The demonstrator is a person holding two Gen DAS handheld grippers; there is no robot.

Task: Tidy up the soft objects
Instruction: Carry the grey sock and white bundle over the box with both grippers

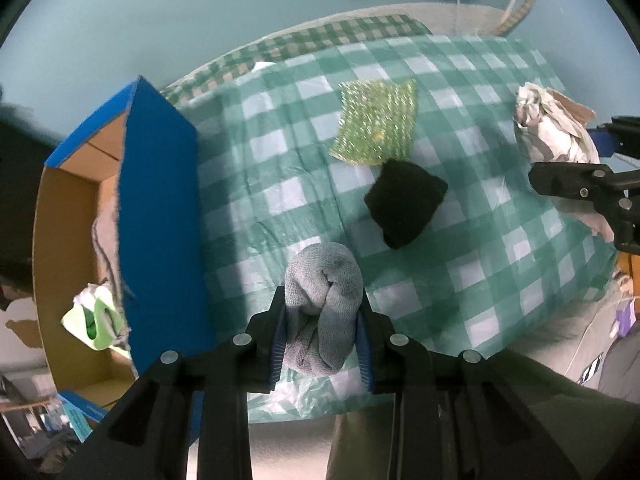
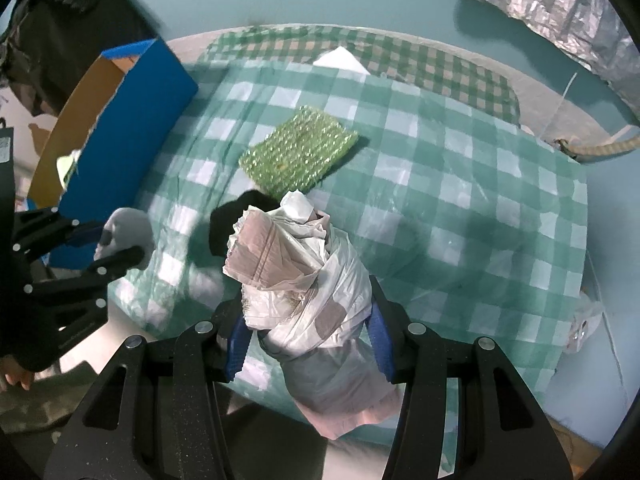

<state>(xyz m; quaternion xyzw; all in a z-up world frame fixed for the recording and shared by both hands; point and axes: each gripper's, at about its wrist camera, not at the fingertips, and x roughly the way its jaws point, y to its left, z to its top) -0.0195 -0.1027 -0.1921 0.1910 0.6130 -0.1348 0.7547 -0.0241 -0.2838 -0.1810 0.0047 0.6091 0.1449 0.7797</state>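
Far left: open blue box, cardboard inside, already holding a light-green soft item plus crumpled stuff. Left gripper has its jaws clamped on a rolled grey sock, held clear of the surface just right of the box wall. Sock looks light, squashy, non-slip knit; mid-roll pinch seems right, it shouldn't unroll. Centre, lying loose: black fabric bundle touching a glittery green scrub pad; both probably light. Take the bundle across its bulk, the pad by an edge. Right gripper has its jaws clamped on a crumpled white plastic bag bundle; slick film, compressible, likely to slip, so grip deep. Surface is a tabletop under a thin green-white checked sheet, wrinkled, snag risk. Teal floor beyond.
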